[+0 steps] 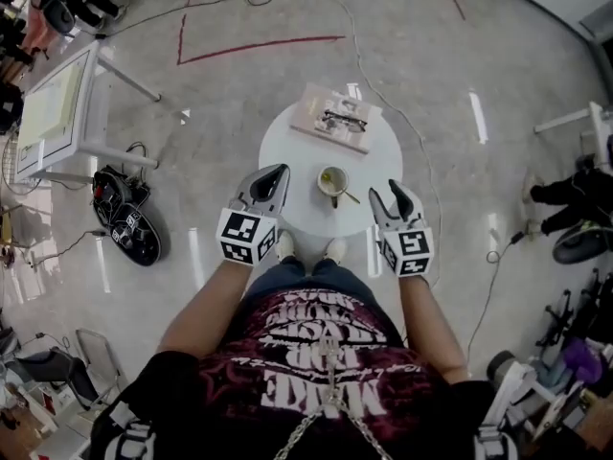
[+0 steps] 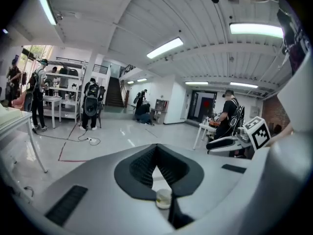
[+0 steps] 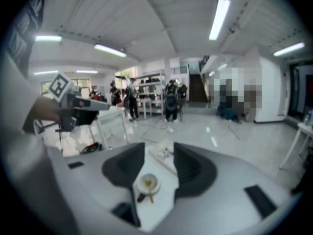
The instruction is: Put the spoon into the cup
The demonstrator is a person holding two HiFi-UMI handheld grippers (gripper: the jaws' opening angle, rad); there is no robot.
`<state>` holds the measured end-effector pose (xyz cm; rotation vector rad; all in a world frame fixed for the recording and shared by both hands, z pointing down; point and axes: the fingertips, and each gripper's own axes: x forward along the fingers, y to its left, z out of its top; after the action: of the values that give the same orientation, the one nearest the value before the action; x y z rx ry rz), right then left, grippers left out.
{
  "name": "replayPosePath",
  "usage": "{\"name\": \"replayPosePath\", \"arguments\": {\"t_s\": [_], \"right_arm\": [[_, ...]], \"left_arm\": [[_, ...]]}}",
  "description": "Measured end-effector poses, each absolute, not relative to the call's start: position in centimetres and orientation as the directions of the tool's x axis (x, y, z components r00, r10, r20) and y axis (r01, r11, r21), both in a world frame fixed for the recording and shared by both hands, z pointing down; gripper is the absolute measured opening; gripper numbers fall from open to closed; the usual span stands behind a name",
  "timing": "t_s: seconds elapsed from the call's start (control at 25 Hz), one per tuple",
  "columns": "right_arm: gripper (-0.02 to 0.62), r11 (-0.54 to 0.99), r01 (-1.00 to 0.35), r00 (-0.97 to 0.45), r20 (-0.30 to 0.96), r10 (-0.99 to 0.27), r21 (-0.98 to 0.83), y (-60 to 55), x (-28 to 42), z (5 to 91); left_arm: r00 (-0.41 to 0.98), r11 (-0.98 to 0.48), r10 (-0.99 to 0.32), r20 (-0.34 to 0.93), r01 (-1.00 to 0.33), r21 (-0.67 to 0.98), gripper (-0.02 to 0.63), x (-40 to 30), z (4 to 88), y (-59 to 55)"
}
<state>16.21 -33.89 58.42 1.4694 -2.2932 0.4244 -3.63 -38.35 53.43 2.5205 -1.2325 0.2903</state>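
Note:
A small cup (image 1: 332, 182) stands on the round white table (image 1: 287, 137), on its near side. The spoon (image 1: 349, 196) rests inside it, handle leaning out over the rim toward the right. My left gripper (image 1: 281, 171) hangs above the table's near left edge, its fingertips together and nothing between them. My right gripper (image 1: 385, 192) hangs above the near right edge, open and empty. Both are raised well above the cup. The left gripper view shows the cup (image 2: 163, 198) below the shut gripper (image 2: 156, 148). In the right gripper view, cup (image 3: 147, 183) and spoon (image 3: 149, 195) show through the gap of the open gripper (image 3: 159, 148).
A book (image 1: 330, 118) with a pair of glasses on it lies at the table's far side. The person's shoes (image 1: 284, 247) stand at the table's near edge. A white desk (image 1: 57, 113) and black gear (image 1: 124, 223) stand on the floor at the left, with cables around.

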Motion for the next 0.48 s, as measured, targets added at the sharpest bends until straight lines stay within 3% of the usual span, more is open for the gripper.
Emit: {"name": "replayPosePath", "arguments": {"t_s": [0.08,0.16,0.28,0.48], "right_arm": [[0.196,0.401,-0.916,-0.378,0.345,-0.859,-0.007,-33.9,16.2,53.1],[0.121,0.372,-0.927,-0.353,0.249,-0.902,0.034,-33.8,16.4,48.8],[0.064,0.324,-0.943,-0.312,0.143,-0.939,0.071,-33.7,16.8,43.9],[0.035,0.302,-0.951,-0.293,0.11,-0.95,0.067,-33.3,16.9,42.5]], "left_arm": [[0.626,-0.6,-0.745,0.232,-0.78,0.177,0.028,-2.8,49.4,-39.2],[0.643,-0.63,-0.752,0.148,-0.766,0.125,0.028,-1.8,45.5,-39.3],[0.65,-0.649,-0.758,0.046,-0.76,0.042,0.028,-0.8,41.5,-38.5],[0.632,-0.631,-0.775,0.022,-0.775,0.025,0.028,-1.3,41.3,-37.9]]}}
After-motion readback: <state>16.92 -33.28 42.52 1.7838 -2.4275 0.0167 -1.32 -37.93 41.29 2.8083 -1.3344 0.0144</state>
